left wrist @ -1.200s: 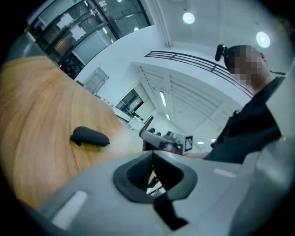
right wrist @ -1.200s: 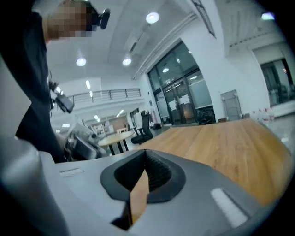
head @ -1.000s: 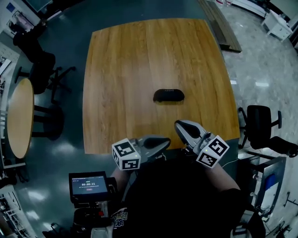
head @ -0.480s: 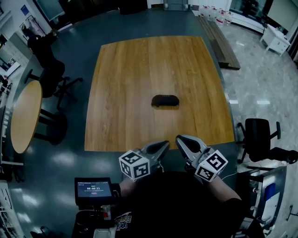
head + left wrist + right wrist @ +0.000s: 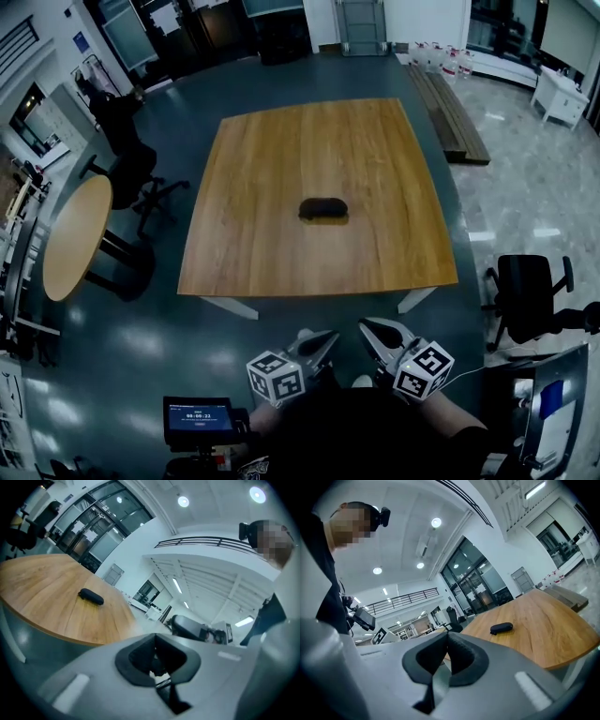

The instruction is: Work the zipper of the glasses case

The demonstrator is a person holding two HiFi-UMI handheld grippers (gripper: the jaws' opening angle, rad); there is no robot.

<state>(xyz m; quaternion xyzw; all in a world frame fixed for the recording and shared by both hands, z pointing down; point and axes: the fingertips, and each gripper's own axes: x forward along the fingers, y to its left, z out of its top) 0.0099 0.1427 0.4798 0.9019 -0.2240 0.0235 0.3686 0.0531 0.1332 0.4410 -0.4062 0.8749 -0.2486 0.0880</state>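
Note:
The black glasses case (image 5: 323,208) lies zipped shut in the middle of the square wooden table (image 5: 281,262). It shows small and far off in the left gripper view (image 5: 91,596) and in the right gripper view (image 5: 501,628). My left gripper (image 5: 328,337) and right gripper (image 5: 367,326) hang side by side close to the person's body, over the floor and well short of the table's near edge. Both point toward the table. The left gripper's (image 5: 156,638) jaws are shut with nothing between them, and so are the right gripper's (image 5: 447,637).
A round wooden table (image 5: 75,234) and an office chair (image 5: 131,173) stand at the left. Another chair (image 5: 530,281) stands at the right. A small screen (image 5: 199,417) is mounted at the lower left. A long bench (image 5: 450,103) lies beyond the table's far right corner.
Both grippers and the head view have drawn back from the table. They were at its near edge; now dark floor lies between them and it. The case has not moved.

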